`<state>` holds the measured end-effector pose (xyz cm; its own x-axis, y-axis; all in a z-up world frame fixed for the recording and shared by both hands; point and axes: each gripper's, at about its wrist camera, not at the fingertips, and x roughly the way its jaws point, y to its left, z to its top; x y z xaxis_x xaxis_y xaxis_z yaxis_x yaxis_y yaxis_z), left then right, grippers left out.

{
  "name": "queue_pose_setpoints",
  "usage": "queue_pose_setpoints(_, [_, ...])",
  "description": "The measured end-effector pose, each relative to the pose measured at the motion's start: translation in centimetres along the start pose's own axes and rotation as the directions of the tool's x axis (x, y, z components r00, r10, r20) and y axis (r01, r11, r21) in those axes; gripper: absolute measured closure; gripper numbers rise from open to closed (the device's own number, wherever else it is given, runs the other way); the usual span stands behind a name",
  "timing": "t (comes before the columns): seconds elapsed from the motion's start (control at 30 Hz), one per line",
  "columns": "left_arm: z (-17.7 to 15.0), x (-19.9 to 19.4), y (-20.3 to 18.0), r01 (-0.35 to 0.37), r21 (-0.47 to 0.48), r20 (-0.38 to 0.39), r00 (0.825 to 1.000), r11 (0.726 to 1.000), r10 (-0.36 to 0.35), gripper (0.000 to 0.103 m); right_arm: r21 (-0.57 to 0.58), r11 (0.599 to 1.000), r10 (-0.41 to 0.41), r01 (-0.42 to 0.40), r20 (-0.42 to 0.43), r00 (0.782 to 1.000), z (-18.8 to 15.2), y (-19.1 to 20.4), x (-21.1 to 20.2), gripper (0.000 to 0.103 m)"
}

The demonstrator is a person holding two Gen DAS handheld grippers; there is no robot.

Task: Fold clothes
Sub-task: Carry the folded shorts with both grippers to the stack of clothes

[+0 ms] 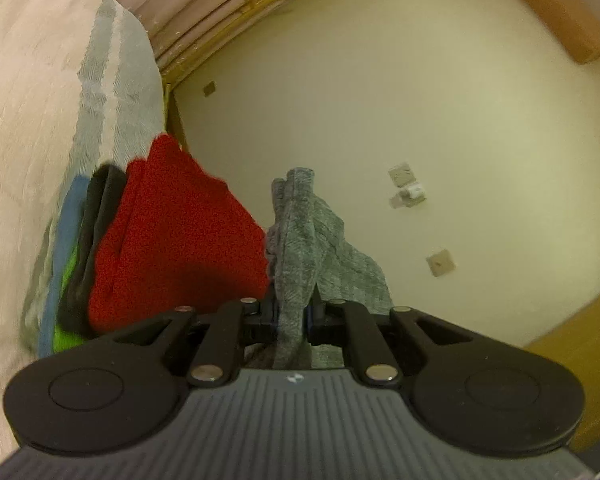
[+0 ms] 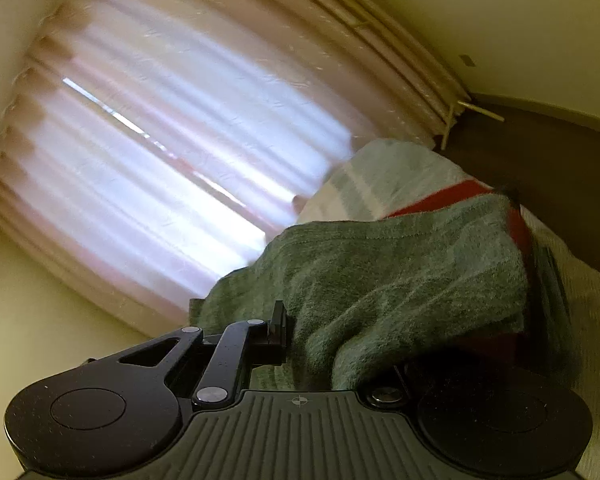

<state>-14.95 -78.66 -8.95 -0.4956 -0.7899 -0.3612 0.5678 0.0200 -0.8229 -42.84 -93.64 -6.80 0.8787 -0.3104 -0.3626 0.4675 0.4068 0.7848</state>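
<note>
My left gripper (image 1: 294, 316) is shut on a bunched grey knit cloth (image 1: 300, 240) that stands up between its fingers. Just left of it lies a folded red garment (image 1: 172, 240) on top of black (image 1: 100, 220), blue (image 1: 66, 232) and bright green (image 1: 66, 332) pieces. In the right wrist view the same grey cloth (image 2: 380, 280) drapes over my right gripper (image 2: 300, 336). It hides the right finger, and only the left finger (image 2: 278, 324) shows, pressed against the fabric. A strip of the red garment (image 2: 452, 196) peeks out beyond the cloth.
The pile rests on a bed (image 1: 20, 120) with a grey-striped blanket (image 1: 112, 80), also seen as the striped blanket (image 2: 380, 172). A cream wall with sockets (image 1: 440, 262) is ahead of the left gripper. A bright curtain (image 2: 160, 140) fills the right wrist view, with dark floor (image 2: 540, 148) at right.
</note>
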Motion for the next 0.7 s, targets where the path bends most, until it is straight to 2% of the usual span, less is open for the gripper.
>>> queue_pose_setpoints(0.07, [1.5, 1.9, 0.5, -0.038, 0.006, -0.009, 0.999, 0.999, 0.038, 0.095, 0.023, 1.000, -0.004, 0.005, -0.015, 1.000, 2.1, -1.6, 1.0, 0.093])
queue_pose_setpoints(0.13, [2.8, 3.7, 1.4, -0.070, 0.005, -0.018, 0.997, 0.998, 0.070, 0.095, 0.050, 0.999, -0.011, 0.013, -0.031, 0.999, 4.8, -4.0, 0.3, 0.093])
queue_pose_setpoints(0.23, [4.1, 5.4, 2.6, -0.093, 0.003, -0.028, 0.995, 0.996, 0.093, 0.095, 0.027, 0.999, -0.035, 0.036, -0.047, 0.998, 6.3, -5.0, 1.7, 0.093])
queue_pose_setpoints(0.37, [5.2, 7.1, 4.0, -0.104, 0.002, -0.039, 0.994, 0.995, 0.104, 0.095, -0.007, 0.998, -0.060, 0.060, -0.045, 0.997, 6.5, -5.8, 3.3, 0.093])
queue_pose_setpoints(0.53, [5.8, 9.5, 6.5, -0.161, 0.029, -0.068, 0.984, 0.987, 0.162, 0.090, 0.031, 0.993, -0.114, 0.117, -0.084, 0.990, 5.4, -8.7, 5.4, 0.090])
queue_pose_setpoints(0.57, [6.0, 9.8, 6.9, -0.166, 0.027, -0.070, 0.983, 0.986, 0.167, 0.088, 0.047, 0.992, -0.112, 0.116, -0.081, 0.990, 5.4, -9.2, 5.4, 0.066])
queue_pose_setpoints(0.63, [6.2, 9.8, 7.4, -0.155, 0.001, -0.067, 0.986, 0.988, 0.155, 0.086, 0.085, 0.986, -0.138, 0.141, -0.037, 0.990, 5.6, -10.1, 4.4, 0.038])
queue_pose_setpoints(0.7, [6.6, 9.5, 7.6, -0.142, -0.001, -0.055, 0.988, 0.990, 0.142, 0.084, 0.134, 0.983, -0.129, 0.126, 0.018, 0.991, 6.3, -11.4, 2.9, 0.038])
